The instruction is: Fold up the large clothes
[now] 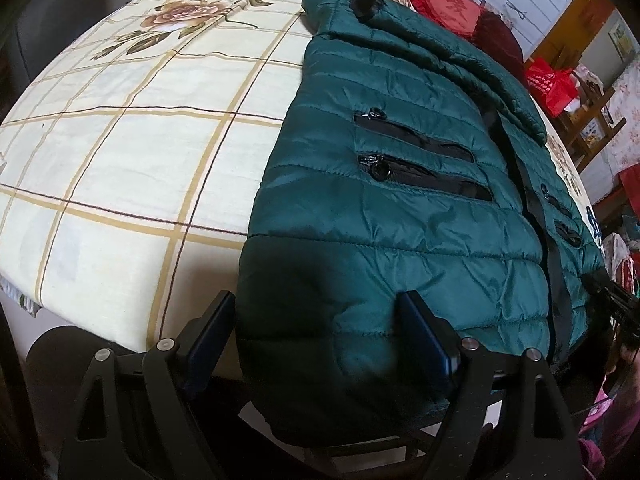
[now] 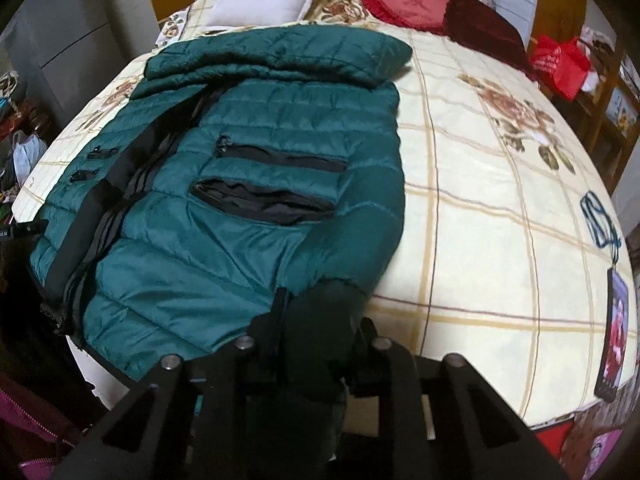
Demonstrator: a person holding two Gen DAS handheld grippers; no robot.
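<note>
Lying flat on the bed (image 2: 500, 208) ahead of both grippers, the jacket (image 2: 248, 208) was barely folded: right gripper (image 2: 320, 332) pinched its near hem corner, left gripper (image 1: 320, 328) spread astride the other, unclamped.

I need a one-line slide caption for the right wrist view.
Right tool shut on the hem corner of a green puffer jacket spread on a floral bedsheet.

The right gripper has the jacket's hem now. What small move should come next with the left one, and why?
Probably close the left gripper on the hem of the green jacket. Its fingers stand wide with the jacket's corner between them, not pinched, while the right gripper is already shut on the other corner. With both corners held, the hem could be lifted off the bed for a fold.
</note>
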